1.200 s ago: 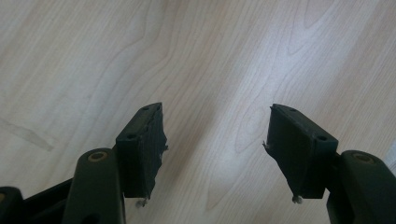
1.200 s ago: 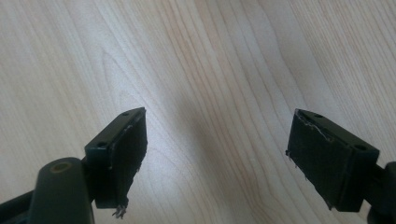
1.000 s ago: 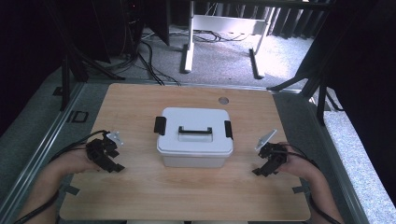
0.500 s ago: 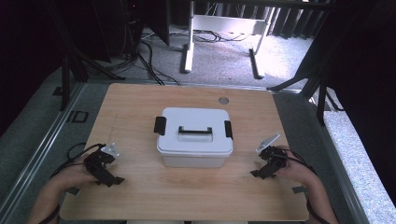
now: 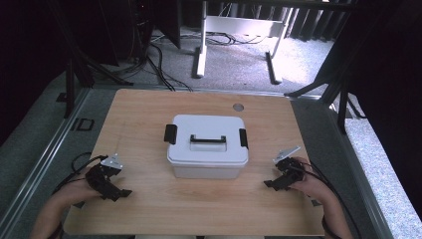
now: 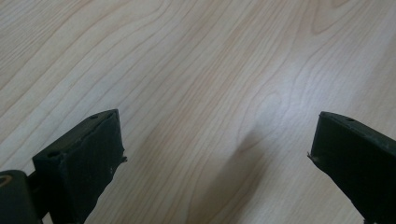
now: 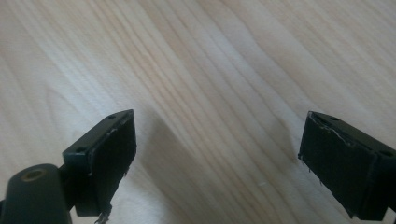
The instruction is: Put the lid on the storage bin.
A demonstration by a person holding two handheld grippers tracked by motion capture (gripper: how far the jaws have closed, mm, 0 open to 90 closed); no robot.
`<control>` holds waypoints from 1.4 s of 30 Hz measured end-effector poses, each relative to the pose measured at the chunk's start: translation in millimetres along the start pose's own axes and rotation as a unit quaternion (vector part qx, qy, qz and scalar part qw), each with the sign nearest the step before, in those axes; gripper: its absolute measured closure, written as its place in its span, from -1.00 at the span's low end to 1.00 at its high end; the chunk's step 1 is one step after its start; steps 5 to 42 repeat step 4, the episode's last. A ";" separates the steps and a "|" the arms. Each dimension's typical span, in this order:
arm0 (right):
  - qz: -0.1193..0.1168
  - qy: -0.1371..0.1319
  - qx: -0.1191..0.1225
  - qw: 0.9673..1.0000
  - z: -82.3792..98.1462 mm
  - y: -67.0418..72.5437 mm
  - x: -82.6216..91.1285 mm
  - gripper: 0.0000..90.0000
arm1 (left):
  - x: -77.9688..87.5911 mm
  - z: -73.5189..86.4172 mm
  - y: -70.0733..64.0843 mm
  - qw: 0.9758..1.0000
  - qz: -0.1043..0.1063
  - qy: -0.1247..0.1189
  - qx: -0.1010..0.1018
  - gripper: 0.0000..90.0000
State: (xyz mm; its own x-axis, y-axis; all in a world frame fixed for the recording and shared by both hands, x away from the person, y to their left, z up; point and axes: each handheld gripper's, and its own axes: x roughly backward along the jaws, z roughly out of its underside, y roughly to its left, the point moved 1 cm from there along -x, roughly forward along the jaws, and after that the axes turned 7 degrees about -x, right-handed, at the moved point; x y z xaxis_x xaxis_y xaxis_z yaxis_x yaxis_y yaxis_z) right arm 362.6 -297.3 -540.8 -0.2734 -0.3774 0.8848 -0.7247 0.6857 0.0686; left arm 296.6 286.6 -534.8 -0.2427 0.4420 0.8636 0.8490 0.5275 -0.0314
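a white plastic storage box [image 5: 207, 146] with a flat lid, a black carrying handle [image 5: 208, 141] on top and a black latch on each short side stands at the middle of the pale wood-grain bench [image 5: 149, 114]. the lid is on and both latches look to be down, though at this distance that is hard to be sure of.

the left gripper [image 5: 117, 192] rests low over the bench at about 8 o'clock from the box, well apart from it. in the left gripper view its two black jaws stand wide apart with bare wood between them; they have just been opening.

the right gripper [image 5: 271, 184] sits at about 4 o'clock from the box, near its front right corner but not touching it. its jaws have also just been opening and are spread wide with nothing between them.

a small round grey grommet [image 5: 238, 107] sits in the bench at 12 o'clock, beyond the box.
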 end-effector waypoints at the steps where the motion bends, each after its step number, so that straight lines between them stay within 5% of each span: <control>1: -0.003 -0.002 0.001 1.000 0.3 0.3 0.2 -0.77 | 0.0 0.1 0.0 1.000 -0.001 0.001 0.000 -0.94; 42: -0.002 -0.008 0.003 1.000 0.7 1.4 1.0 -0.77 | 0.8 0.6 -0.6 1.000 0.000 -0.006 0.002 -0.94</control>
